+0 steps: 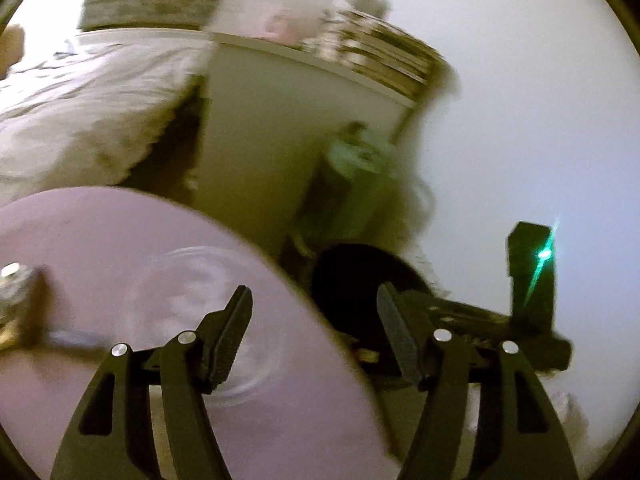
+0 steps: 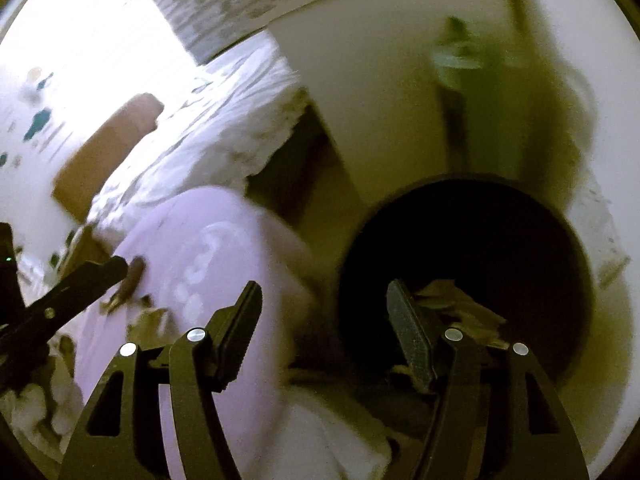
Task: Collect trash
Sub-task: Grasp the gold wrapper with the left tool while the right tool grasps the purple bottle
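Both grippers are seen spread wide with nothing between the jaws. Beneath the left gripper (image 1: 315,300) a lilac table (image 1: 120,232) is seen. The right gripper (image 2: 324,294) is held over the near rim of a black bin (image 2: 560,248), just right of the table; crumpled trash (image 2: 460,300) lies inside, past the fingertips. Behind the bin a white cabinet (image 2: 380,80) is seen.
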Motion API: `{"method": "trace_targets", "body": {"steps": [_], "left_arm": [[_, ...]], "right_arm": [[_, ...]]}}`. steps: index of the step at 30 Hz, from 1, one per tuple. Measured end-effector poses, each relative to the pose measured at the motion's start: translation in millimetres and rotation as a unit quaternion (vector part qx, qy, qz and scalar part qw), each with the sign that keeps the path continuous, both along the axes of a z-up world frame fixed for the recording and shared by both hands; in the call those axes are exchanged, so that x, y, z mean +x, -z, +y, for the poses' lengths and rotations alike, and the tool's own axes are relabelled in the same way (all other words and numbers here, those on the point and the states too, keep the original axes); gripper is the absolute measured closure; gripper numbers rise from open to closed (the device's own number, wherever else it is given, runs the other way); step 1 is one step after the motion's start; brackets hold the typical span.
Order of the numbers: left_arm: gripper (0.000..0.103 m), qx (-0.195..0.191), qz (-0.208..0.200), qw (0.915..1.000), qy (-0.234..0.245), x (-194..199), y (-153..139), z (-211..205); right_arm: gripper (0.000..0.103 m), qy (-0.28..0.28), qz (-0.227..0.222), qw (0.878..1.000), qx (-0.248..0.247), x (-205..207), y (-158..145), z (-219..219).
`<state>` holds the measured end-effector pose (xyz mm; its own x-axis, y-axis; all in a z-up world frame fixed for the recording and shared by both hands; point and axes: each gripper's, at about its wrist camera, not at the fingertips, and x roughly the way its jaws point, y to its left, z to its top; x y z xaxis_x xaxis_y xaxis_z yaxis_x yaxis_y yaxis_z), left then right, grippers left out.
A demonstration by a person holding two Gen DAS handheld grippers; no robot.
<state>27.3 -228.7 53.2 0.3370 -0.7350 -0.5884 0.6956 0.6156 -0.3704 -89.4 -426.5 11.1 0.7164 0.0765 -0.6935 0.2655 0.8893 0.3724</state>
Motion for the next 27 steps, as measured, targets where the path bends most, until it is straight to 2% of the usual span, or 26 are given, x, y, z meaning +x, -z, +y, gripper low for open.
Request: {"method": "trace_targets", "body": {"steps": [2, 5, 8, 12, 14, 18, 25, 27], "left_arm": [[0.038, 0.012, -0.007, 0.9995, -0.029, 9, 6, 29], [0.026, 0.044, -0.026, 0.9956, -0.079, 24, 16, 76], [0.026, 0.091, -0.052, 0.9865, -0.126, 41, 28, 126], [0.025, 0.149, -0.076, 0.9756, -0.142, 67, 43, 165], [0.025, 0.183, -0.082, 0.9698, -0.138, 84, 53, 179], [0.025, 0.225, -0.089, 0.9634, -0.115, 109, 68, 197], [0.025, 0.254, -0.108, 0.9608, -0.025, 112, 81, 187], [0.026, 0.261, -0.113, 0.9585, -0.018, 112, 87, 184]], "right_arm": [[0.038, -0.023, 0.001, 1.000, -0.002, 14, -3, 20], [0.038, -0.061, -0.001, 0.998, -0.007, 37, -11, 55], [0.038, -0.098, -0.004, 0.995, -0.009, 61, -21, 88], [0.038, -0.145, -0.006, 0.989, -0.007, 93, -30, 130], [0.038, -0.171, -0.002, 0.985, -0.006, 115, -35, 155], [0.038, -0.213, 0.019, 0.977, 0.000, 158, -32, 196], [0.045, -0.229, 0.077, 0.970, 0.022, 218, -4, 235], [0.045, -0.232, 0.091, 0.968, 0.015, 231, 5, 247]]}}
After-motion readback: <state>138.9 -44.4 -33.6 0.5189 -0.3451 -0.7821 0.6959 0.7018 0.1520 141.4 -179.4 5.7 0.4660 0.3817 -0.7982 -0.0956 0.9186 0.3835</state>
